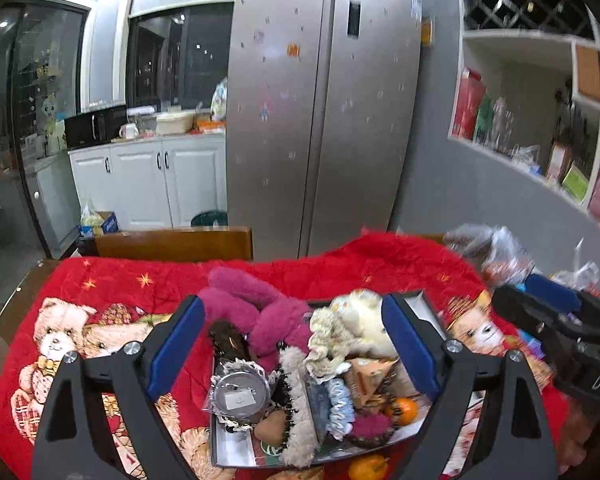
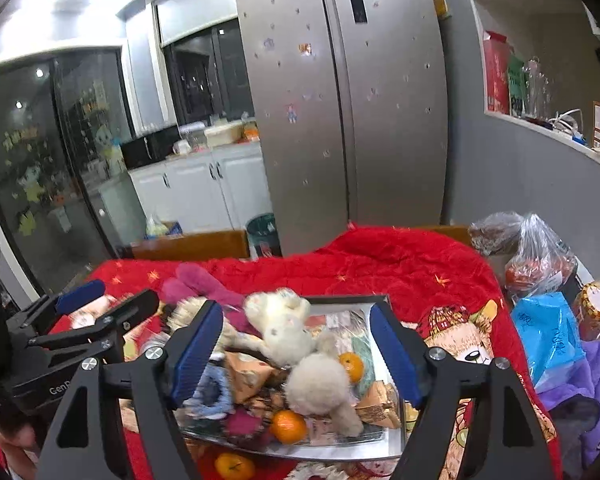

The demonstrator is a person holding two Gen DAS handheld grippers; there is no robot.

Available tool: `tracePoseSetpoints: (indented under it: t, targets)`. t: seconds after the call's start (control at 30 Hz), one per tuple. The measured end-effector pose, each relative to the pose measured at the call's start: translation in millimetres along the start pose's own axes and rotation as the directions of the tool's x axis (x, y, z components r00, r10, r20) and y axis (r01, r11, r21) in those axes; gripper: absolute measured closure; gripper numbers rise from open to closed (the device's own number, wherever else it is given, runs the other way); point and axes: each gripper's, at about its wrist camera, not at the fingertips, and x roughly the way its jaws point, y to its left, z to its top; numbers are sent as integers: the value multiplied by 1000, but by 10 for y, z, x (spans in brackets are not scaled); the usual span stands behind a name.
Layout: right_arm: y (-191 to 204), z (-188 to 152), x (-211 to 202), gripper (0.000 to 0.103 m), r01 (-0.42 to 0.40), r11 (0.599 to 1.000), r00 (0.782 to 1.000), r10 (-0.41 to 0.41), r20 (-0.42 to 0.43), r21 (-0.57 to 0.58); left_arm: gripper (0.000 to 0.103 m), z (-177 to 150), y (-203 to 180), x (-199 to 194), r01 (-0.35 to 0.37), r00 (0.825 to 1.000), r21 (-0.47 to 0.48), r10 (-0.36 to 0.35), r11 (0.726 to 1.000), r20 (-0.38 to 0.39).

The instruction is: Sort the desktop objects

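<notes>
A shallow box (image 1: 426, 300) (image 2: 380, 305) sits on the red bear blanket, heaped with small things: a white plush rabbit (image 2: 284, 326) (image 1: 360, 320), a magenta fuzzy headband (image 1: 256, 304), a round tin (image 1: 240, 394), scrunchies (image 1: 340, 400), snack packets (image 2: 248, 372) and mandarins (image 2: 288, 426) (image 1: 402, 410). My left gripper (image 1: 294, 344) is open and empty, hovering over the box. My right gripper (image 2: 294, 354) is open and empty above the box too. Each gripper shows in the other view: the right gripper (image 1: 540, 300) at the right edge, the left gripper (image 2: 100, 296) at the left.
A mandarin (image 2: 234, 466) lies on the blanket (image 1: 340, 264) in front of the box. Plastic bags (image 2: 540, 256), a blue packet (image 2: 548, 336) and purple cloth (image 2: 592, 380) crowd the table's right end. A wooden chair back (image 1: 176, 242) and a fridge (image 1: 320, 112) stand beyond.
</notes>
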Motion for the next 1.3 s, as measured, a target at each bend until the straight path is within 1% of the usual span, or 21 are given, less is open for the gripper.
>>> tracePoseSetpoints:
  t: [0.07,0.17,0.3,0.37,0.43,0.5,0.57,0.63,0.67,0.7,0.73,0.8,0.87,0.9,0.97,1.0,1.03,1.07,1.1,1.17,1.3]
  targets:
    - [51,48,-174,22,-18,1000,1000,18,24,-5,5,65,-5,-221,0,1000,-3,0,1000,24]
    - [210,94,-514,18,-34,999,996,37,86,-40,1,117,-40,-656,-47,996,-2,47,999,71]
    - [481,77,-998,17,-35,995,986,49,158,-93,0,75,-97,-1289,-94,984,11,91,996,152]
    - [619,28,-1228,16,-40,991,982,62,179,-124,0,44,-111,-1592,-100,980,15,96,995,176]
    - [760,-11,-1439,16,-4,987,980,36,196,-164,0,-26,-102,-1893,-111,977,16,106,994,184]
    - [887,-72,-1697,16,51,982,974,-8,227,-183,0,-135,-88,-2184,-131,975,16,126,991,183]
    - [967,-161,-1991,16,105,980,966,-59,250,-171,0,-270,-67,-2453,-157,967,11,152,988,203]
    - [1019,-309,-2319,14,112,982,959,-67,276,-150,0,-444,-54,-2723,-185,957,-14,184,983,225]
    - [1034,-375,-2432,12,105,984,957,-61,285,-141,0,-529,-54,-2832,-186,956,-20,185,982,228]
    - [1047,-475,-2555,4,102,986,954,-60,293,-131,0,-655,-68,-2956,-174,957,-16,173,985,231]
    - [1056,-583,-2654,0,106,986,952,-64,301,-126,0,-771,-76,-3035,-164,961,-8,162,986,226]
    - [1076,-907,-2810,0,139,983,945,-95,312,-122,0,-1072,-80,-3165,-160,967,-6,158,987,199]
    - [1080,-1190,-2865,0,156,977,946,-107,306,-142,0,-1361,-80,-3235,-151,973,-26,153,988,172]
    - [1089,-1357,-2891,0,164,975,945,-111,307,-152,0,-1520,-71,-3274,-130,979,-39,134,991,155]
    - [1076,-1643,-2871,0,187,973,945,-140,295,-138,0,-1763,-68,-3350,-56,987,-60,64,997,144]
    - [1061,-1753,-2833,0,186,974,955,-147,258,-130,0,-1892,-75,-3383,-21,994,-76,29,997,109]
    - [1062,-1864,-2784,0,173,976,969,-144,202,-133,0,-1970,-91,-3386,-12,997,-76,18,997,74]
    - [1052,-1936,-2760,0,164,977,975,-140,172,-137,0,-2022,-114,-3385,-14,998,-70,17,997,54]
    - [1059,-2022,-2763,0,164,977,978,-142,152,-140,0,-2106,-157,-3405,-34,999,-47,35,998,29]
    - [1066,-2169,-2813,0,174,976,979,-157,133,-128,0,-2214,-204,-3447,-85,996,-12,85,996,30]
    - [1027,-2376,-2859,0,155,986,988,-154,29,-66,0,-2387,-168,-3528,-117,993,-6,117,993,13]
